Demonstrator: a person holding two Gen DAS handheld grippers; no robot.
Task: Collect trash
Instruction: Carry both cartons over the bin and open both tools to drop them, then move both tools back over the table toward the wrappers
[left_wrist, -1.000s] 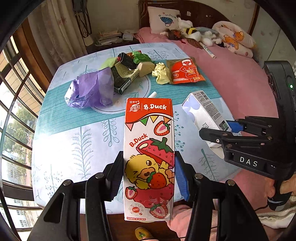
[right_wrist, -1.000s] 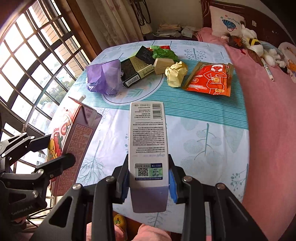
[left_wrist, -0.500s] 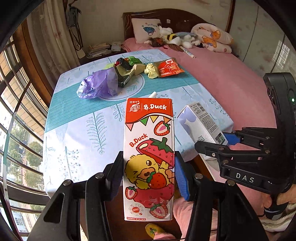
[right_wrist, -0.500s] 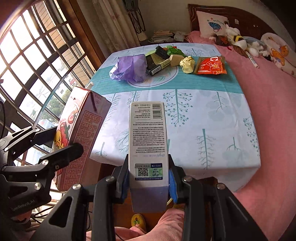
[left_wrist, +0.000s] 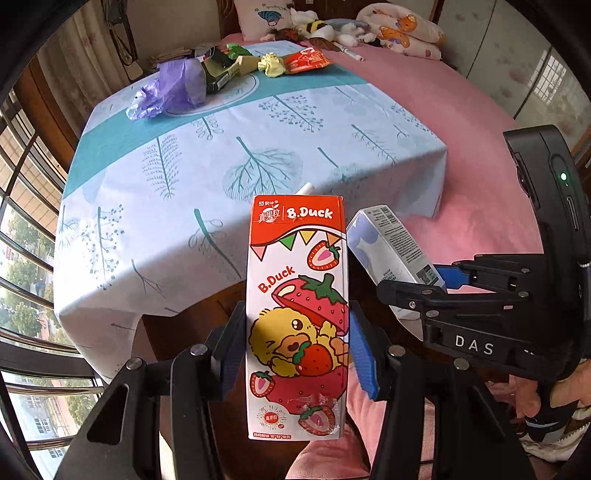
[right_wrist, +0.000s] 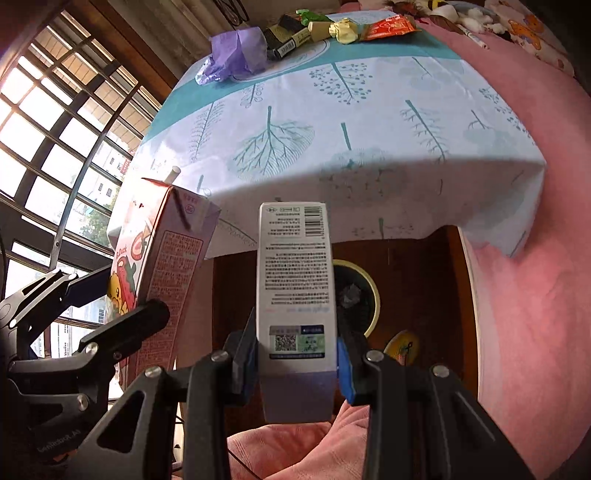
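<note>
both grippers drew back off the table, tilted down, jaws clamping strawberry carton (left_wrist: 297, 317) and white carton (right_wrist: 295, 291).

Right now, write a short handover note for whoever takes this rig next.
Left gripper: shut on the B.Duck carton.
Right gripper: shut on the white box.
Both are off the table's near edge; a yellow-rimmed bin shows on the floor under it.
Left on the table: purple bag, dark box, yellow wad, orange packet.
Nothing visibly binned yet.

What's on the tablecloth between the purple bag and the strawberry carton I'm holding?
Nothing: bare tablecloth runs from the purple bag to the strawberry carton, shown in the left wrist view.
</note>
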